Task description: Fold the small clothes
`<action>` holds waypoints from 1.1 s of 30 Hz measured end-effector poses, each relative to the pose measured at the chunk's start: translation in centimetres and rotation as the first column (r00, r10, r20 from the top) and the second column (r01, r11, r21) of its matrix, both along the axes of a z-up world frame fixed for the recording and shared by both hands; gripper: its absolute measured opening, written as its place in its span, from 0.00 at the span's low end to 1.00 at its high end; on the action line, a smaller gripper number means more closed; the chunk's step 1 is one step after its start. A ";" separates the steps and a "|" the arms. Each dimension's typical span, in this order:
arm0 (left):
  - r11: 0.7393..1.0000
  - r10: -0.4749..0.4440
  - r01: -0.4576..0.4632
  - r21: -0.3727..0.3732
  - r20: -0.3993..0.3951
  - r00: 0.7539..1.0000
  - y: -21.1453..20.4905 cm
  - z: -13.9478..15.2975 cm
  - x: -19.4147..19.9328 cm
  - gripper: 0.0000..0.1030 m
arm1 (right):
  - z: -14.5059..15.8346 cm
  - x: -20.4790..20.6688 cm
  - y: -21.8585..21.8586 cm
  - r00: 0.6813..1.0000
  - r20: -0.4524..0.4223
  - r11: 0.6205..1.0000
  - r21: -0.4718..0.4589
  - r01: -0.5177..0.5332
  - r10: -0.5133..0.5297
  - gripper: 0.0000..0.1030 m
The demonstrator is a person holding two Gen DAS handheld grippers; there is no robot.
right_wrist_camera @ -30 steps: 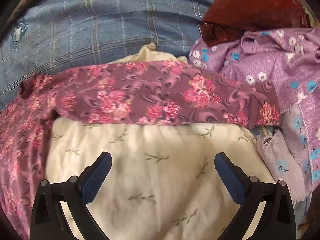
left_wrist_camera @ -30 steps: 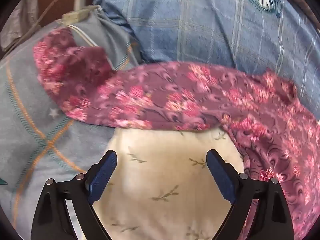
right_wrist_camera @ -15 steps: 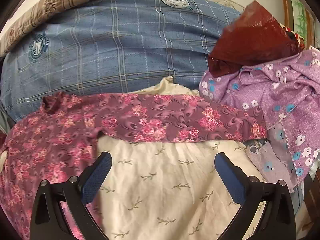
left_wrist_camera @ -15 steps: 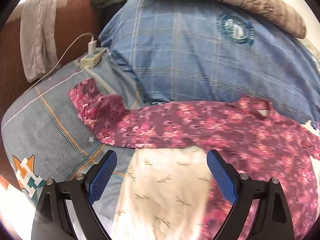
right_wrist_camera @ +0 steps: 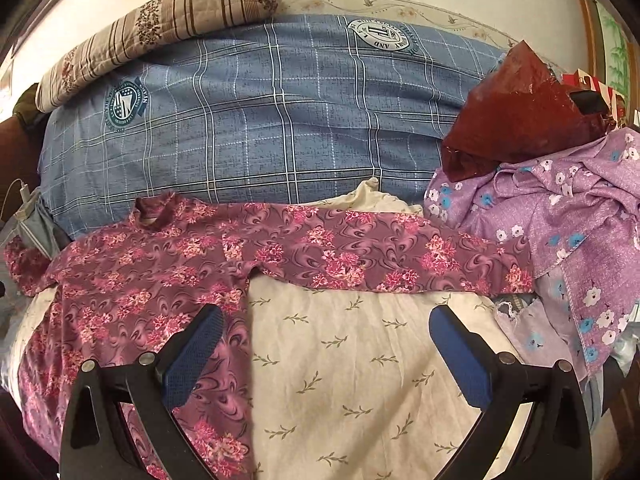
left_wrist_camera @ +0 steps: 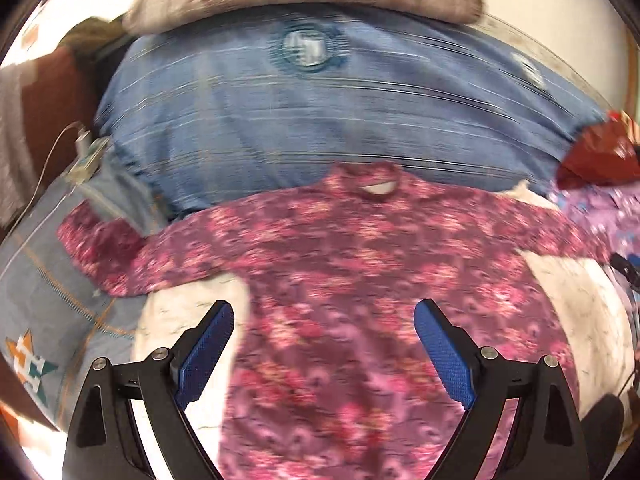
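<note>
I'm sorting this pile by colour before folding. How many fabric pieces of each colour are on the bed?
Maroon floral: 1, the top spread flat
Purple floral: 1, the crumpled garment
Dark red: 1, the piece above it
Cream leaf-print: 1, the sheet underneath
Blue plaid: 1, the quilt
Beige striped: 1, the pillow
Total: 6

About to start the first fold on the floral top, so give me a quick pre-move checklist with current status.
1. Left gripper empty, jaws apart: ok.
2. Right gripper empty, jaws apart: ok.
3. Floral top laid flat on the cream sheet, collar away from the grippers: ok.
4. Sleeve on the right stretched out straight: ok.
5. That cuff clear of the purple garment pile: not ok, it reaches the pile's edge.
6. Opposite sleeve fully flat: cannot tell, the left view is blurred.
</note>
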State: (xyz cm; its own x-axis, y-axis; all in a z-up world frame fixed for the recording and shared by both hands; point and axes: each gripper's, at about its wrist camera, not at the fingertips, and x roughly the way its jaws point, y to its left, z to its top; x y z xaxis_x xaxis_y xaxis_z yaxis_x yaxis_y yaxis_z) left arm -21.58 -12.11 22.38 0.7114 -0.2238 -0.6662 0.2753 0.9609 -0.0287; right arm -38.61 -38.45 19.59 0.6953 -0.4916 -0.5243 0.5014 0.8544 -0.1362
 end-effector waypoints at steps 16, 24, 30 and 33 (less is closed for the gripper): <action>0.996 -0.084 0.084 0.012 -0.008 0.996 -8.9 0.9 -0.3 0.90 | 0.3 -1.7 -1.6 1.000 -0.010 1.000 0.027 -0.015 0.015 1.00; 0.998 -0.058 0.058 0.012 -0.011 0.998 -8.8 0.1 0.0 0.90 | 0.6 -1.0 -1.9 0.999 -0.008 0.998 0.054 -0.035 0.035 1.00; 0.999 -0.037 0.037 0.021 -0.011 0.999 -8.2 -0.8 0.1 0.90 | 1.0 0.3 -0.3 0.995 -0.028 0.994 0.056 -0.091 0.093 1.00; 0.999 -0.024 0.024 0.032 -0.016 1.000 -7.6 -1.4 0.1 0.90 | 1.1 1.0 0.8 0.993 -0.032 0.992 0.059 -0.116 0.118 1.00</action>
